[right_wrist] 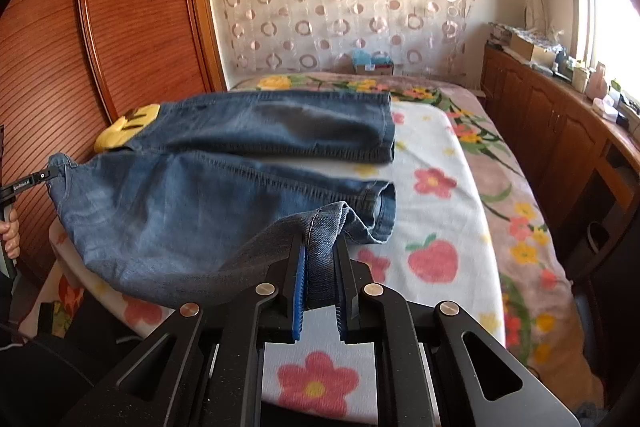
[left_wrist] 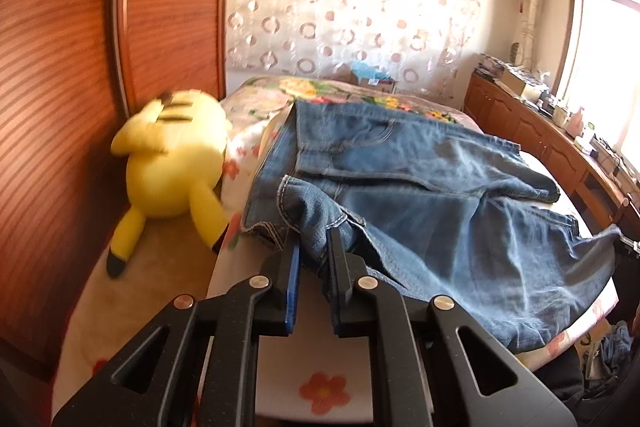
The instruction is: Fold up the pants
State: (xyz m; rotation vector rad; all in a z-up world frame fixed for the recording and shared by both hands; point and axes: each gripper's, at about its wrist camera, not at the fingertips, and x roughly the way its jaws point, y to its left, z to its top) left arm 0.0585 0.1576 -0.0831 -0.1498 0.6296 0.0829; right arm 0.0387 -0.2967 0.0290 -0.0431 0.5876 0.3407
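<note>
Bedroom, flowered bed cover: blue jeans lie across it, near edge lifted. Left gripper clamped on waistband corner; right gripper clamped on a leg hem. Denim judged soft, fairly heavy (seams grip best); yellow plush toy beyond the jeans.
</note>
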